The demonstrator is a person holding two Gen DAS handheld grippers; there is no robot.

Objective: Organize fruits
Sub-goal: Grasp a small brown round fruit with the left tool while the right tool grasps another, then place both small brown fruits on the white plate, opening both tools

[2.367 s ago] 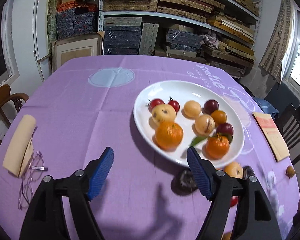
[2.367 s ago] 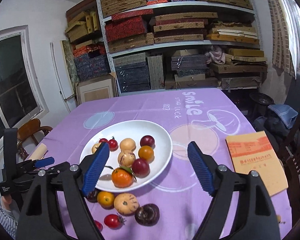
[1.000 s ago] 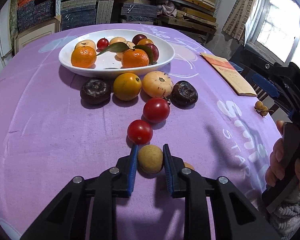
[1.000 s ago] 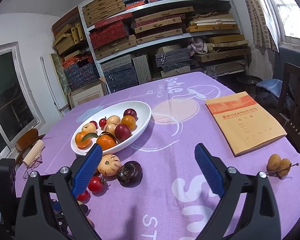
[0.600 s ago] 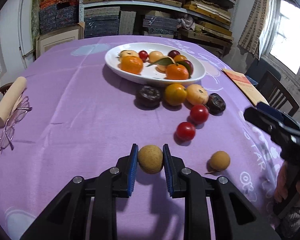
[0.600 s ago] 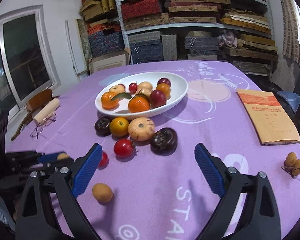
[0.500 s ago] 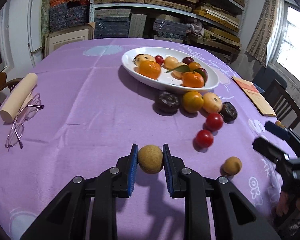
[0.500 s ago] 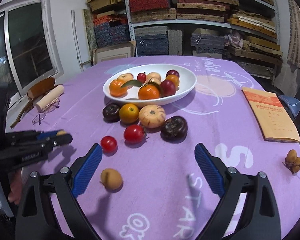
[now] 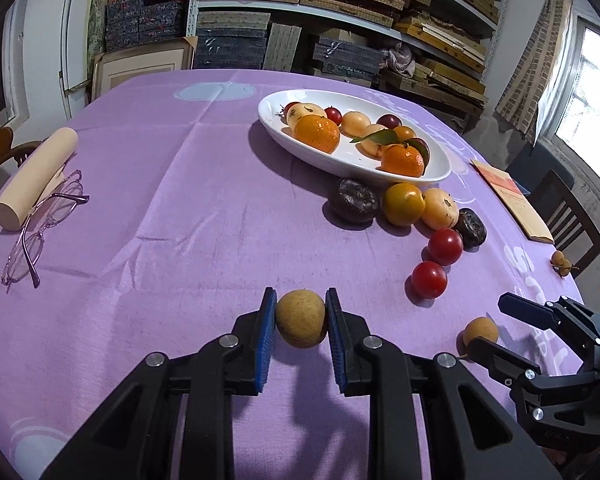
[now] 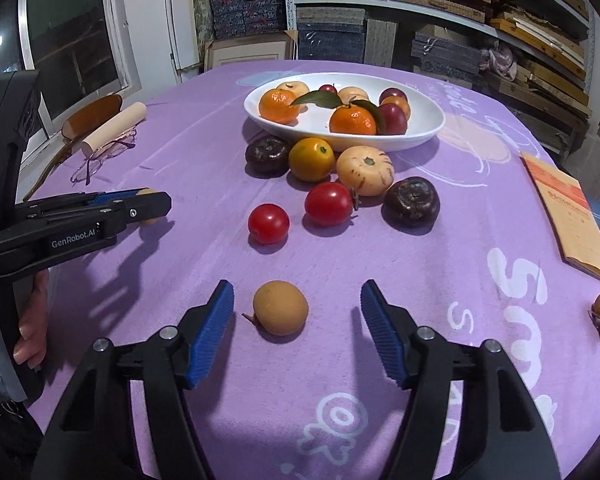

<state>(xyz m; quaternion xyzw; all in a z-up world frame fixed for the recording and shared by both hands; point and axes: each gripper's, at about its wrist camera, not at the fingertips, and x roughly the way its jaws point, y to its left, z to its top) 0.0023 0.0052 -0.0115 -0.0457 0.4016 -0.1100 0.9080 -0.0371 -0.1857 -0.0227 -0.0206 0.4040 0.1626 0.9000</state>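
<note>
while the left gripper (image 9: pixel 301 322) clamps one longan (image 9: pixel 300 318), the right gripper's (image 10: pixel 297 330) narrowing jaws flank another longan (image 10: pixel 280 307) untouched.

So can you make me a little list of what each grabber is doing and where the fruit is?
left gripper: shut on a small tan round fruit
right gripper: jaws have just been closing, pads not yet touching the second tan fruit between them
white plate: holds oranges, plums, other small fruit
loose on cloth: two red tomatoes, two dark fruits
purple tablecloth: also glasses, a booklet
</note>
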